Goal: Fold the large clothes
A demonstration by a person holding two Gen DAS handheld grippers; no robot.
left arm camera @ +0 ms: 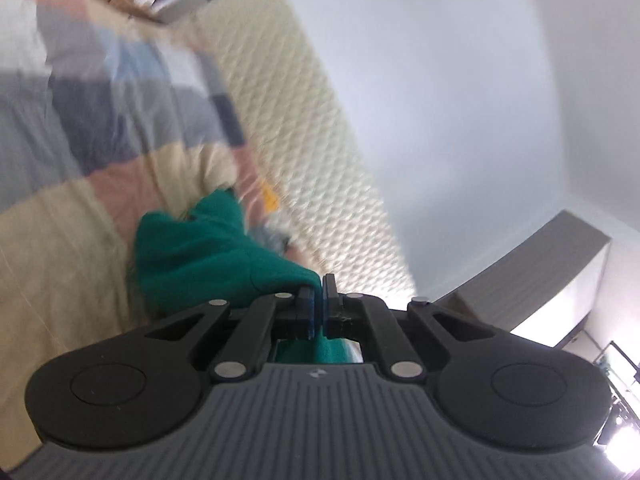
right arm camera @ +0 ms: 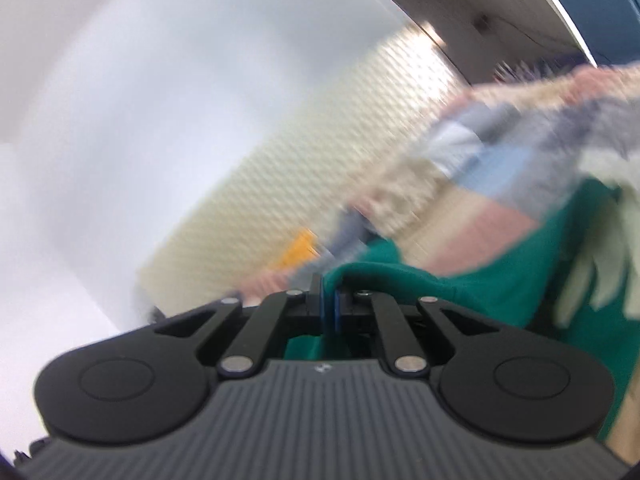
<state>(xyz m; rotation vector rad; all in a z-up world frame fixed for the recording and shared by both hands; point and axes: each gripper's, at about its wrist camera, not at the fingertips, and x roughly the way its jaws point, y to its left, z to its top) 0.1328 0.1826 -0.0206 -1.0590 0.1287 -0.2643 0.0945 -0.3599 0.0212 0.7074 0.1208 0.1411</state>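
A green garment (left arm camera: 192,256) hangs from my left gripper (left arm camera: 319,292), whose jaws are shut on a fold of its edge; the cloth trails down to the left over the bed. My right gripper (right arm camera: 329,292) is also shut on the green garment (right arm camera: 512,280), which spreads to the right in the right wrist view, with pale printed shapes on it. Both views are blurred by motion and tilted. The rest of the garment is hidden below the grippers.
A checked quilt (left arm camera: 100,100) in beige, pink, grey and blue covers the bed. A cream quilted headboard (left arm camera: 288,100) stands against a white wall (left arm camera: 440,80). A small yellow object (right arm camera: 298,248) lies by the headboard. A grey cabinet (left arm camera: 540,264) is at the right.
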